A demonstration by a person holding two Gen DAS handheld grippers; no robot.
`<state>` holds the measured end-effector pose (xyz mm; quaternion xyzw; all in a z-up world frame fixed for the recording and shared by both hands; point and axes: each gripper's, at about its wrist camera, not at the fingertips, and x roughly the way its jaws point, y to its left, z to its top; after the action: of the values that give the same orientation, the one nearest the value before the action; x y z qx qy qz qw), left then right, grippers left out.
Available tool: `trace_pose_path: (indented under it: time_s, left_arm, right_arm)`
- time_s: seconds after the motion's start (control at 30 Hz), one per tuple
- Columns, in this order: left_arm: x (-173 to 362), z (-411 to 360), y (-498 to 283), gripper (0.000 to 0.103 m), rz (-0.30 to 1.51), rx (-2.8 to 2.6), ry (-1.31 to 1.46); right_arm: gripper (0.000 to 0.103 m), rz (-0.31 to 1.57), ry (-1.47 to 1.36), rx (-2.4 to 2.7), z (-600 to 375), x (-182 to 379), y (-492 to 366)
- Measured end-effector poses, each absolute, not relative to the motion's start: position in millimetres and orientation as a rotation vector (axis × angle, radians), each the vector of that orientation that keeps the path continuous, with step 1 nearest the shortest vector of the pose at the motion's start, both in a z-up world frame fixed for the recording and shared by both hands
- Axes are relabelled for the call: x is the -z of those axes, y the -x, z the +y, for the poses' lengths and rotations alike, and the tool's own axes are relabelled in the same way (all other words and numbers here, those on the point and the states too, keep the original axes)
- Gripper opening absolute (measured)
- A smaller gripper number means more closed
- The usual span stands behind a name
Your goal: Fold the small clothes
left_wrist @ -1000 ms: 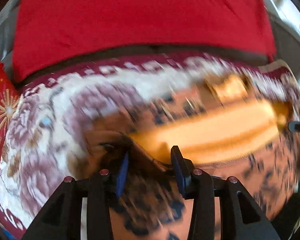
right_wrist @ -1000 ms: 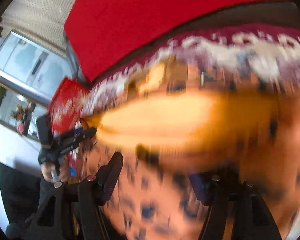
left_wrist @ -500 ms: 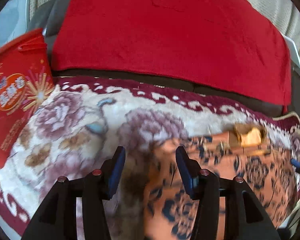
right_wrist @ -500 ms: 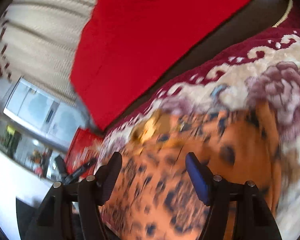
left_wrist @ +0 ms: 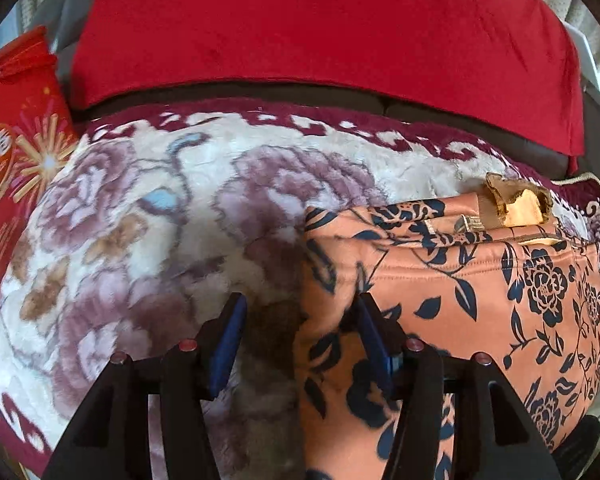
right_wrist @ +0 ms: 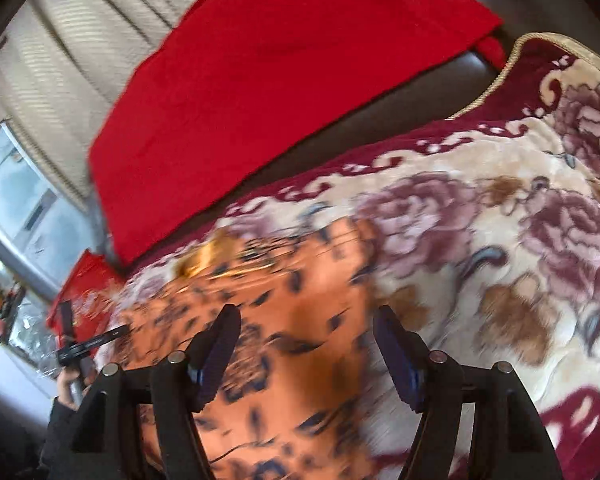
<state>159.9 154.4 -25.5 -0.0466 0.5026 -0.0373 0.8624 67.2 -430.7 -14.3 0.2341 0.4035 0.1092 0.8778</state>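
An orange garment with a dark blue flower print (left_wrist: pixel 480 300) lies flat on the flowered blanket (left_wrist: pixel 140 220), with a yellow lining piece (left_wrist: pixel 520 204) showing at its far edge. My left gripper (left_wrist: pixel 300 304) hovers open over the garment's left edge, its pads pressing on nothing. In the right wrist view, which is blurred, the same garment (right_wrist: pixel 300 292) lies under my right gripper (right_wrist: pixel 306 316), also open and over the cloth's right edge. The left gripper (right_wrist: pixel 84 344) shows small at the far left, held by a hand (right_wrist: pixel 68 384).
A red cloth (left_wrist: pixel 320 28) covers the sofa back behind the blanket. A red printed bag (left_wrist: pixel 8 140) stands at the blanket's left end. Beyond the red cloth (right_wrist: pixel 280 60), curtains (right_wrist: pixel 72 40) and a window (right_wrist: pixel 16 192) show in the right wrist view.
A second ago the garment was a blurred, moving fold with the left jaws close on its corner. Now it lies flat, both jaws stand wider, and both views have drawn back and sharpened.
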Motion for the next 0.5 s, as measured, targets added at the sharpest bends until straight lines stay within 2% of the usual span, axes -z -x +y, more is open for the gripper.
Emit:
trace_pose_path:
  time_s: [0.17, 0.2, 0.23, 0.27, 0.3, 0.37, 0.5]
  left_arm:
    - [26, 143, -172, 0.057, 1.063, 0.094, 0.086]
    - [26, 142, -174, 0.053, 1.064, 0.094, 0.083]
    - [27, 141, -175, 0.049, 1.064, 0.098, 0.082]
    - [27, 140, -175, 0.033, 1.061, 0.111, 0.084]
    - [27, 138, -176, 0.026, 1.058, 0.115, 0.078]
    - [25, 134, -177, 0.013, 1.041, 0.101, 0.036]
    - [13, 132, -181, 0.01, 0.993, 0.085, 0.023]
  right_arm:
    - [0.071, 0.89, -0.418, -0.185, -427, 26, -107]
    - [0.07, 0.892, -0.389, -0.18, -423, 26, -112]
    - [0.059, 0.897, -0.358, -0.187, -418, 25, -115]
    - [0.025, 0.908, -0.322, -0.183, -413, 25, -118]
    - [0.007, 0.923, -0.249, -0.151, -405, 23, -120]
    - [0.007, 0.912, -0.127, -0.129, -389, 17, -120]
    - [0.007, 0.84, -0.025, -0.07, -381, -2, -121]
